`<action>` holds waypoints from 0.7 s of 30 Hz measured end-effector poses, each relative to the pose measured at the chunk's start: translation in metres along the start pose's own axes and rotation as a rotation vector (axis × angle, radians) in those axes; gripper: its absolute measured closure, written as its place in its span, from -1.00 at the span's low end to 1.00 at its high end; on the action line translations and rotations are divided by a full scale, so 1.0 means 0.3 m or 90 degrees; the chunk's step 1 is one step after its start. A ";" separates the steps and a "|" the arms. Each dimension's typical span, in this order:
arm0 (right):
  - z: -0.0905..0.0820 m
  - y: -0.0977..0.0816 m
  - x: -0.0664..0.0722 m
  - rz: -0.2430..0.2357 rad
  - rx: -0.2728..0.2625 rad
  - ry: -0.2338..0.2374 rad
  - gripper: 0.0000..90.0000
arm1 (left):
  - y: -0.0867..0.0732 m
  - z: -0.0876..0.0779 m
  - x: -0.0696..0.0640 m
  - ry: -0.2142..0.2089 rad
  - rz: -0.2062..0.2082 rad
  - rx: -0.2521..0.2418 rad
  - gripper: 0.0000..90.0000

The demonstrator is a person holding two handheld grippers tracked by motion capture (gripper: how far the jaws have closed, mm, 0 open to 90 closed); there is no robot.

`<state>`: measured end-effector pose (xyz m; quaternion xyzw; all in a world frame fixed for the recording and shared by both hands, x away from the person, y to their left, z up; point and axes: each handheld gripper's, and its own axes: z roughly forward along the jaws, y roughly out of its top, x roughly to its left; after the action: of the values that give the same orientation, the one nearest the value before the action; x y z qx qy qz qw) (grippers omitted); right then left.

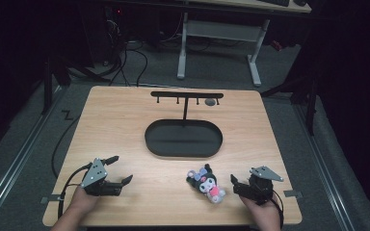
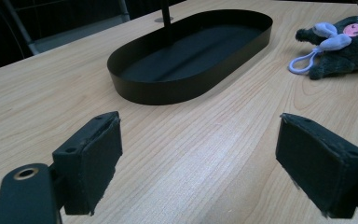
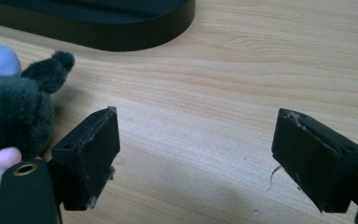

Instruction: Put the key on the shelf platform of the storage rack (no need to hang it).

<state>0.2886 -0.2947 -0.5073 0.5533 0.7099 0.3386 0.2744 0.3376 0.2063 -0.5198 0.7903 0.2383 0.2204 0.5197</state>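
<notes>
Resting on the surface (image 1: 139, 197), your left gripper (image 1: 120, 169) and right gripper (image 3: 196, 158) both have fingers apart on nothing; the plush toy (image 1: 205, 182) lies just beside the right.

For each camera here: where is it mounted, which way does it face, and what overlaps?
High view: above the table's near edge, looking forward and down; both hands, left gripper, right gripper.
Left gripper view: faces the black oval tray and plush toy; open jaws.
Right gripper view: low over the table; open jaws.
Shared: tray, toy.
</notes>
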 end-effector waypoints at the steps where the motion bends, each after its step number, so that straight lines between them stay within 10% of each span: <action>1: 0.000 0.005 -0.001 0.003 0.003 -0.001 -0.66 | 0.000 0.000 0.001 0.000 -0.001 0.000 -0.66; 6: 0.016 0.027 0.007 0.015 0.039 -0.037 -0.67 | -0.001 -0.001 -0.001 0.000 0.000 -0.002 -0.66; 21: 0.055 0.074 0.010 0.017 0.122 -0.023 -0.65 | -0.001 0.000 -0.001 -0.004 -0.003 -0.002 -0.66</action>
<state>0.3137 -0.2852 -0.5001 0.5923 0.7268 0.2625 0.2280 0.3373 0.2062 -0.5202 0.7895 0.2385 0.2173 0.5221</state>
